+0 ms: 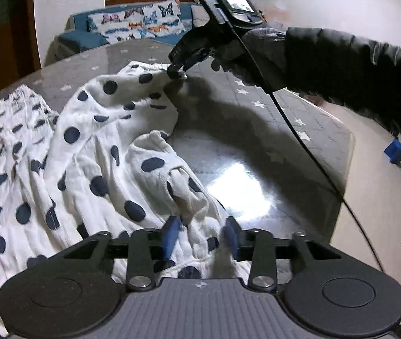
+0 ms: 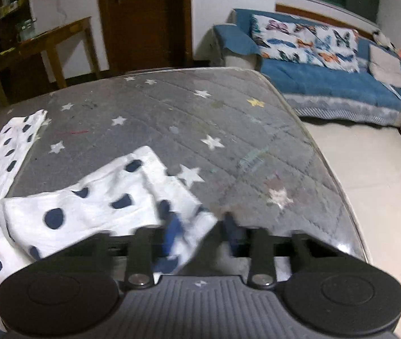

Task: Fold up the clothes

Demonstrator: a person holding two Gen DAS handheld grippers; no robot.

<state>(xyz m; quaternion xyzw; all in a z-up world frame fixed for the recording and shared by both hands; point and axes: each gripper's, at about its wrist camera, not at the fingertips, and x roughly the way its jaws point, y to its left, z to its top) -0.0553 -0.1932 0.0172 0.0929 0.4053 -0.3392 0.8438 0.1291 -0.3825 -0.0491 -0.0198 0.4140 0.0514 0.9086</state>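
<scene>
Spread across the left half of the left wrist view: a white dotted garment [image 1: 87, 147], rumpled on the grey star-printed table [image 1: 243, 130], gathered waistband at upper left and upper centre. Not yet folded, to judge by the loose ridges.

At lower centre, the left gripper [image 1: 202, 236]: jaws narrowed to a small gap, a raised bunch of the cloth filling that gap and seemingly pinched there. Tented up toward the blue pads, which suggests a near edge taken for lifting.

Further right and higher, the right gripper [image 1: 176, 73], carried by a gloved hand [image 1: 245, 56] reaching in from the right edge. Tips drawn together on the garment's far hem, just beside the waistband, cloth pulled taut beneath. Held at two well-apart points, probably to stretch the fabric flat before a fold.

In the right wrist view, blurred: dotted cloth at left and lower centre, a corner running in between the narrowed jaws; bare table to the right.
</scene>
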